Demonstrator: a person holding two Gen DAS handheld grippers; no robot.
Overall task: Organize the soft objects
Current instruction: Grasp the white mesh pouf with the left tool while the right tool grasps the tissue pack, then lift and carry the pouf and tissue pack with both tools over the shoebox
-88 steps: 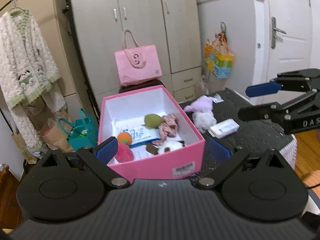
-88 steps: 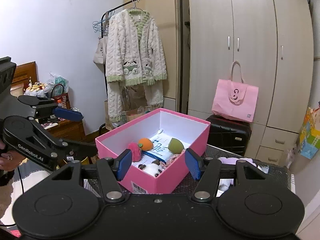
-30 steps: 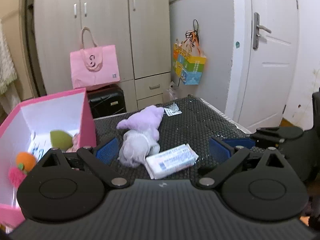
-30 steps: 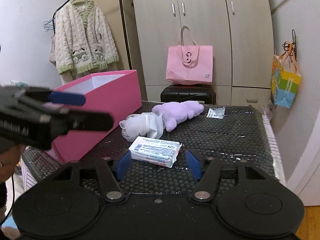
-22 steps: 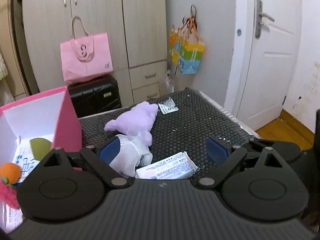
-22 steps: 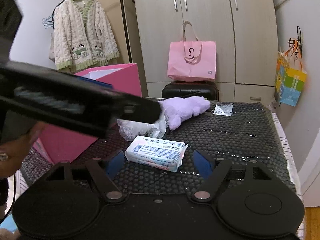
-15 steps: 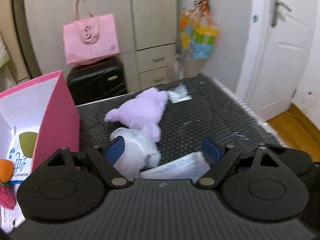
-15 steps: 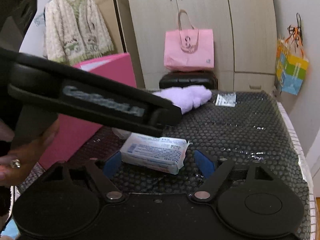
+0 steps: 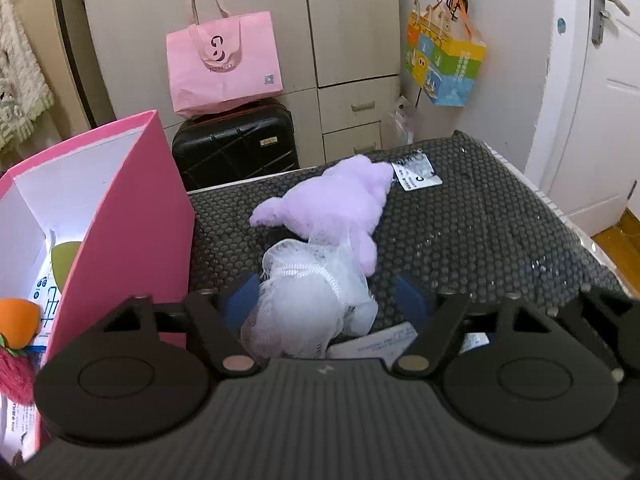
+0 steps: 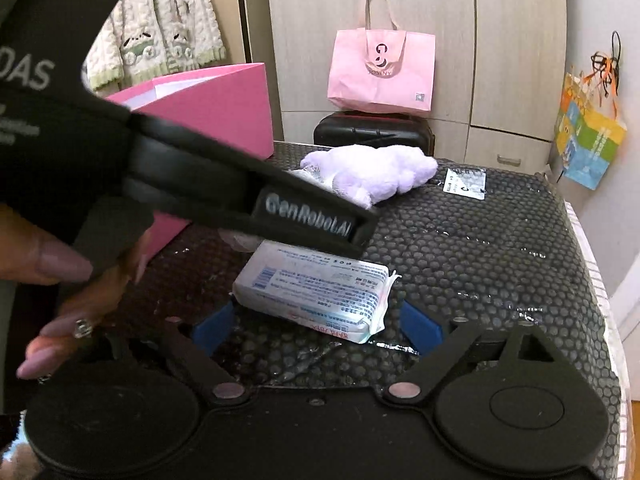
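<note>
Straddling white mesh pouf (image 9: 308, 304) near pink box (image 9: 132, 216), left jaws narrowing, unclamped; right jaws widening around tissue pack (image 10: 316, 292).

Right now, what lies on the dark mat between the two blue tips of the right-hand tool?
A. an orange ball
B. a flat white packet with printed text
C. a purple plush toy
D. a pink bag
B: in the right wrist view, the white packet lies on the dark mat between the spread blue tips of the right tool, and neither tip presses on it.
</note>
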